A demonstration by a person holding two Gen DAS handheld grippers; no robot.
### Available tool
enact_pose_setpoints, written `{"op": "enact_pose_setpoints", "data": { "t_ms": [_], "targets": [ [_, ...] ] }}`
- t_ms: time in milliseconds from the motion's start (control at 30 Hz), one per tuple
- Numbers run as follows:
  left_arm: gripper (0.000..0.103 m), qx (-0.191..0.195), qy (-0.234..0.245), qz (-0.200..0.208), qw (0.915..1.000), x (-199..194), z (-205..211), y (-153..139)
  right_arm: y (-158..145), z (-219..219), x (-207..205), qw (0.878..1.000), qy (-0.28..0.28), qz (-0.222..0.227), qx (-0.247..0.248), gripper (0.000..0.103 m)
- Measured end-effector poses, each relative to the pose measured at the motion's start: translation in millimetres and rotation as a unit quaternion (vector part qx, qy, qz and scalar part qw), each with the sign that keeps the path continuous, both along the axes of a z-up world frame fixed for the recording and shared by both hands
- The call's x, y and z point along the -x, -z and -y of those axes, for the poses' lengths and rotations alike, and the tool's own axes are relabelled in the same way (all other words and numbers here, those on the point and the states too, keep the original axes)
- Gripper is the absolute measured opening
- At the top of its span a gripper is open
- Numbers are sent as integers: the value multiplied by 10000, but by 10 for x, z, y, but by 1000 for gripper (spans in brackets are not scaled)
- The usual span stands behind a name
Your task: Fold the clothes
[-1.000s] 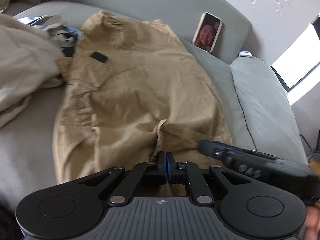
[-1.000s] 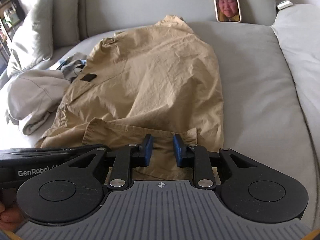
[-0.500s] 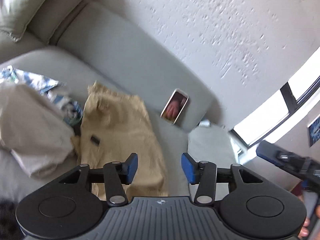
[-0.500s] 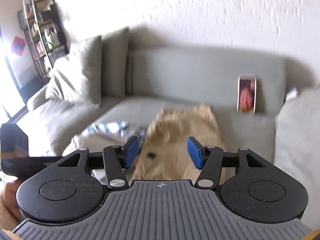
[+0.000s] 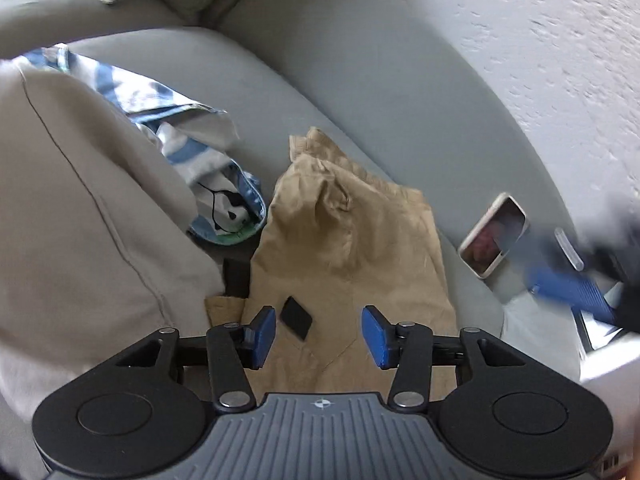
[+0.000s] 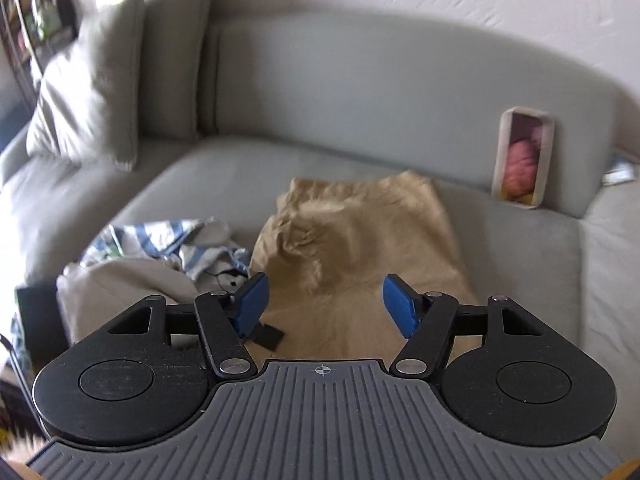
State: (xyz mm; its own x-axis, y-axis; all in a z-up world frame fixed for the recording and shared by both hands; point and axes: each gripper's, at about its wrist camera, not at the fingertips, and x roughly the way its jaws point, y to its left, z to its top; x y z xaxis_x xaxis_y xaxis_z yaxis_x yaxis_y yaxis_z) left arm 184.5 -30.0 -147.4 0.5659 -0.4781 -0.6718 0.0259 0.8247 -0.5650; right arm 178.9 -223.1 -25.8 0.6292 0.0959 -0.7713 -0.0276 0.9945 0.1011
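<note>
A tan garment [image 5: 352, 256] [image 6: 360, 252] with a small black patch [image 5: 296, 318] lies folded over on the grey sofa seat [image 5: 280, 92]. My left gripper [image 5: 318, 338] hovers above its near end, jaws apart but closing, with nothing between the blue pads. My right gripper [image 6: 324, 306] also hangs raised over the garment, its jaws opening and empty. It shows as a blurred blue shape at the right edge of the left wrist view. A beige garment [image 5: 80, 240] [image 6: 120, 284] and a blue-and-white striped one [image 5: 192, 148] [image 6: 168, 240] lie heaped to the left.
A phone [image 5: 494, 236] [image 6: 524, 156] leans against the sofa backrest [image 6: 360, 92] at the right, behind the tan garment. Grey cushions [image 6: 92, 96] stand at the far left corner. A second seat cushion [image 6: 612, 272] adjoins on the right.
Both grippers let go of the tan garment's near hem, opened and rose away from it. The garment now lies folded narrower and farther off; the views pulled back to take in the backrest and wall.
</note>
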Motion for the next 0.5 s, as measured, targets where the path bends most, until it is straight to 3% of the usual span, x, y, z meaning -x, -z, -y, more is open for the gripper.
{"op": "enact_pose_setpoints", "data": {
  "t_ms": [100,200,400,500],
  "targets": [
    [42,-235,43,-12,9997,-128,-54,117,299,-167,-463,9996,-195,-166,-96,67],
    [42,-191,162,469,9986,-250,-119,119,594,-362,-938,9993,-252,-264,-11,72],
    [42,28,-688,988,9927,-436,-448,39,1078,-549,-1698,9986,-207,-485,-51,73],
    [42,350,-971,887,9907,-492,-609,70,1254,-590,-1985,9993,-128,-295,184,73]
  ]
}}
